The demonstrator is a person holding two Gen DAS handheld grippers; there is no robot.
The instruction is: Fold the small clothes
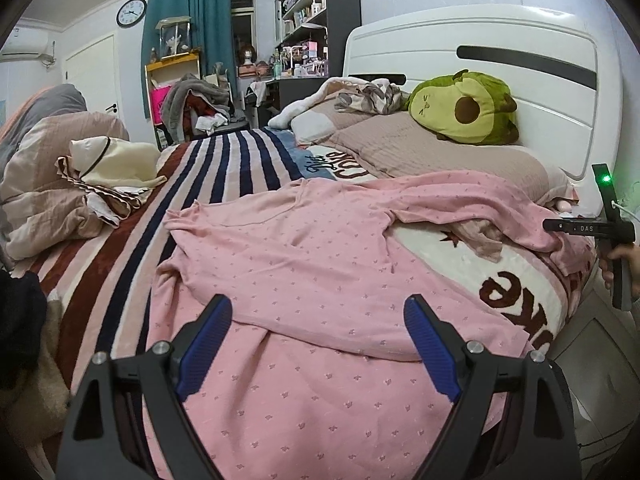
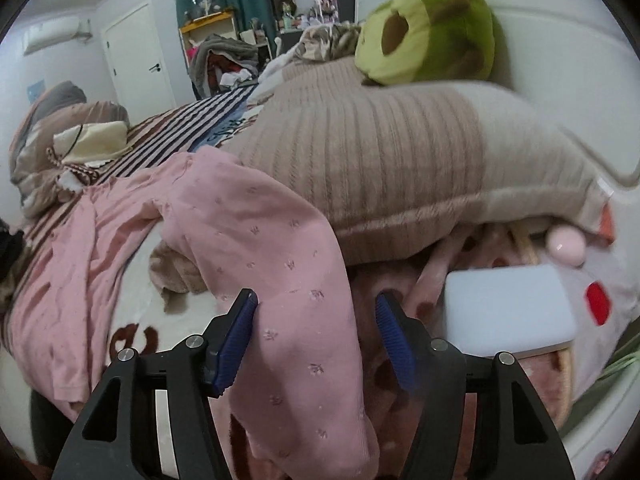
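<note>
Pink garment (image 1: 304, 264) spread on striped blanket (image 1: 224, 168); left gripper (image 1: 318, 320) jaws wide, empty; right gripper (image 2: 316, 316) jaws wide, straddling its sleeve (image 2: 296, 280)

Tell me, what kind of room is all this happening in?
Almost certainly a lived-in bedroom at home: a bed with a white headboard, a pillow bearing an avocado plush toy, and a pink garment spread out on the striped blanket.

My right gripper (image 2: 316, 312) stands open, a sleeve of the pink garment (image 2: 280, 264) draped between my fingers; beige pillow (image 2: 400, 168) at twelve o'clock, avocado plush (image 2: 424, 28) beyond.
</note>
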